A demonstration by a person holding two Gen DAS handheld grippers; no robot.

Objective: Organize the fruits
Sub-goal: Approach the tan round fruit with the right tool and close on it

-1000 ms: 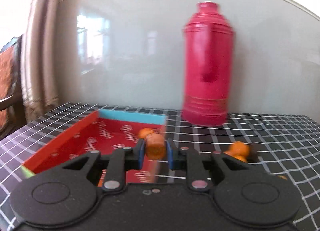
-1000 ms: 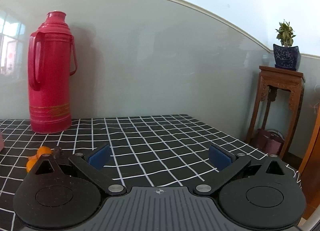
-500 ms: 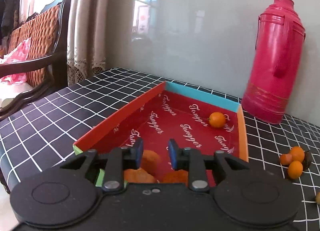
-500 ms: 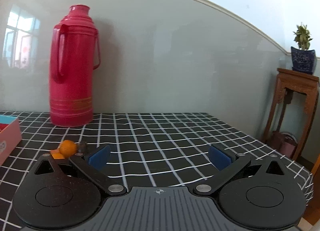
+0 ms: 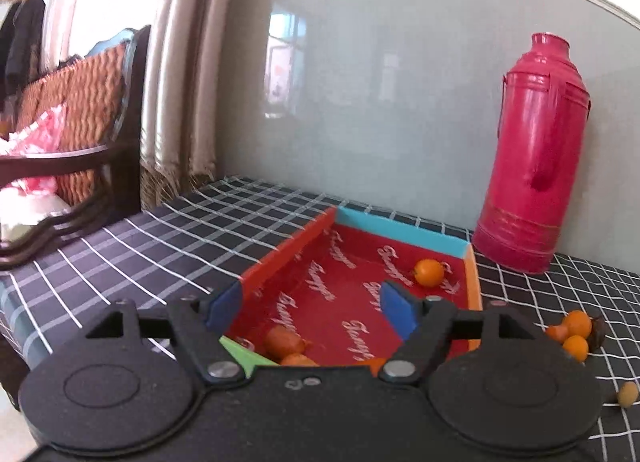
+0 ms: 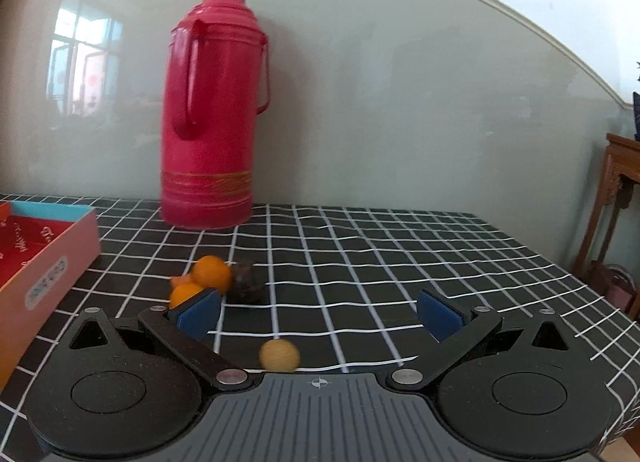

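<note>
left gripper (image 5: 312, 312): jaws spread wide, nothing between them, held over the near end of the red box (image 5: 404, 236). inside the box: one orange fruit (image 5: 429, 272) near the far right corner, more orange fruit (image 5: 284, 340) at the near edge. right gripper (image 6: 320, 312): jaws wide apart, empty, above the checked tablecloth (image 6: 400, 258). a yellow fruit (image 6: 279, 355) lies between them; an orange cluster (image 6: 208, 278) touches a dark fruit (image 6: 246, 284) beside the box. red thermos (image 6: 212, 110) stands at the far edge.

1. Ahead of the left gripper (image 5: 310, 310), with its blue pads and black body, sits a red box (image 5: 400, 236) with white lettering and a teal far rim.
2. Between the right gripper's (image 6: 318, 316) pads lies a tan, blurred fruit (image 6: 279, 355), possibly a longan.
3. Orange fruits (image 6: 212, 272) and a dark one (image 6: 246, 282) lie ahead on the black tablecloth (image 6: 400, 262) with its white grid.
4. Beyond them is a magenta thermos (image 6: 212, 114) with gold bands.
</note>
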